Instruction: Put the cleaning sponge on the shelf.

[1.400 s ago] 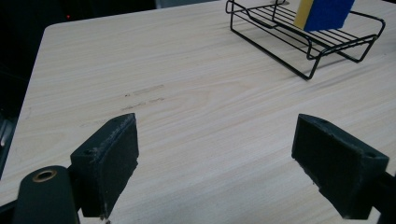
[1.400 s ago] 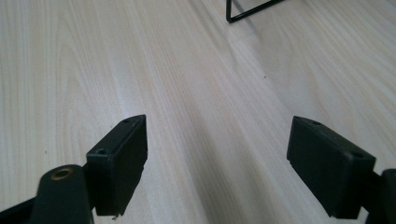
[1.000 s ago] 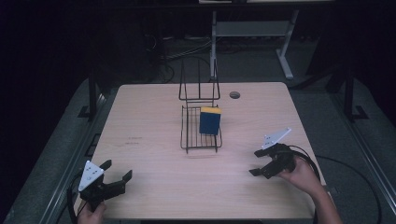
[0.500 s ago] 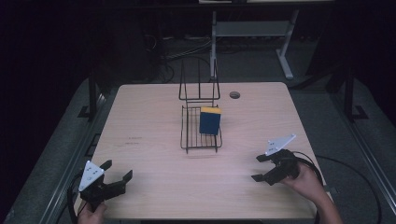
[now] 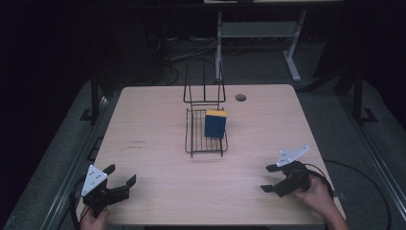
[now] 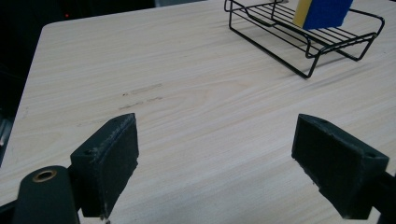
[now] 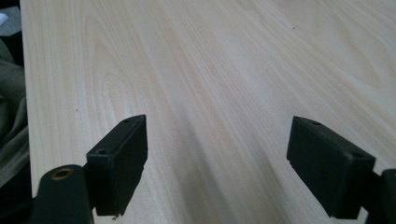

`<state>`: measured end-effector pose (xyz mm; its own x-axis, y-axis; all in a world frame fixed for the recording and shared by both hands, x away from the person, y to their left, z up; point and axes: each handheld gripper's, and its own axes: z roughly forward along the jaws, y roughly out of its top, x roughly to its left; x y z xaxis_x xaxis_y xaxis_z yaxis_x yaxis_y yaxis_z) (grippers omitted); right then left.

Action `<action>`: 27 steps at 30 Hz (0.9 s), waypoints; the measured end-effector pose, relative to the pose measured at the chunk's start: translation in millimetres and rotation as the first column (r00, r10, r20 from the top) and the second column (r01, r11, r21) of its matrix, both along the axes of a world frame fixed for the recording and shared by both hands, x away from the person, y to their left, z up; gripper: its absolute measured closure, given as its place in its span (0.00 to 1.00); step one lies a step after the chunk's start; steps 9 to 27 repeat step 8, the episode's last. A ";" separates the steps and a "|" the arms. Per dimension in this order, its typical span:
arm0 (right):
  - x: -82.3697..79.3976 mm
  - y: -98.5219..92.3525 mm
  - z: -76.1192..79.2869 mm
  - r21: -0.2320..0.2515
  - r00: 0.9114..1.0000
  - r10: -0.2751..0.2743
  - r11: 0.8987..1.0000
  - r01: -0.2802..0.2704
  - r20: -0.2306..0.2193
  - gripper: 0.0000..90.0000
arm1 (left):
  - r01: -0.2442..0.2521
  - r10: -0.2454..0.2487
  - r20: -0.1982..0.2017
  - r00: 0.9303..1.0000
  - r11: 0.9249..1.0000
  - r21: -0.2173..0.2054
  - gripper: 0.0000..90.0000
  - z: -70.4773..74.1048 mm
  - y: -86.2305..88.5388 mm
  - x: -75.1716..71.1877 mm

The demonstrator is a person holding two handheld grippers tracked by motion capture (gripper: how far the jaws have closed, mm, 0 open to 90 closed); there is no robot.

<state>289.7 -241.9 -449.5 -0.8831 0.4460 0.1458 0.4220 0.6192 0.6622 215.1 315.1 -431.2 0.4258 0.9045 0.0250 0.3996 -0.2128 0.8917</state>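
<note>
The right hand-held gripper has drawn back toward the table's near edge, apparently slightly lower.

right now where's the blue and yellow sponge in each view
High view: sponge stands at centre, in the black wire rack.
Left gripper view: sponge at the top right, in the rack.
Right gripper view: bare table.
Shared landmark: the wire rack.

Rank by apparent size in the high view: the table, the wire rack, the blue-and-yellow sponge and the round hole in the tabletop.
1. table
2. wire rack
3. blue-and-yellow sponge, standing in the rack
4. round hole

The gaps are wide, so nearness to the camera does not blur the order.
</note>
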 end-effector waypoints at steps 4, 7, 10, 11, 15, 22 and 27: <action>-10.8 -2.0 -1.6 0.040 0.999 -0.022 0.999 0.021 0.024 0.21 | 0.001 -0.001 -0.001 1.000 1.000 0.001 0.16 -0.6 -0.9 0.4; -15.3 -3.4 -5.4 0.060 0.999 -0.034 0.998 0.033 0.025 0.21 | 0.007 -0.007 -0.002 1.000 1.000 0.004 0.16 -0.1 -2.1 0.2; -16.6 -3.5 -6.1 0.057 0.999 -0.039 0.998 0.037 0.028 0.21 | 0.010 -0.010 -0.001 1.000 1.000 0.007 0.16 0.1 -2.3 0.1; -16.6 -3.5 -6.1 0.057 0.999 -0.039 0.998 0.037 0.028 0.21 | 0.010 -0.010 -0.001 1.000 1.000 0.007 0.16 0.1 -2.3 0.1; -16.6 -3.5 -6.1 0.057 0.999 -0.039 0.998 0.037 0.028 0.21 | 0.010 -0.010 -0.001 1.000 1.000 0.007 0.16 0.1 -2.3 0.1; -16.6 -3.5 -6.1 0.057 0.999 -0.039 0.998 0.037 0.028 0.21 | 0.010 -0.010 -0.001 1.000 1.000 0.007 0.16 0.1 -2.3 0.1; -16.6 -3.5 -6.1 0.057 0.999 -0.039 0.998 0.037 0.028 0.21 | 0.010 -0.010 -0.001 1.000 1.000 0.007 0.16 0.1 -2.3 0.1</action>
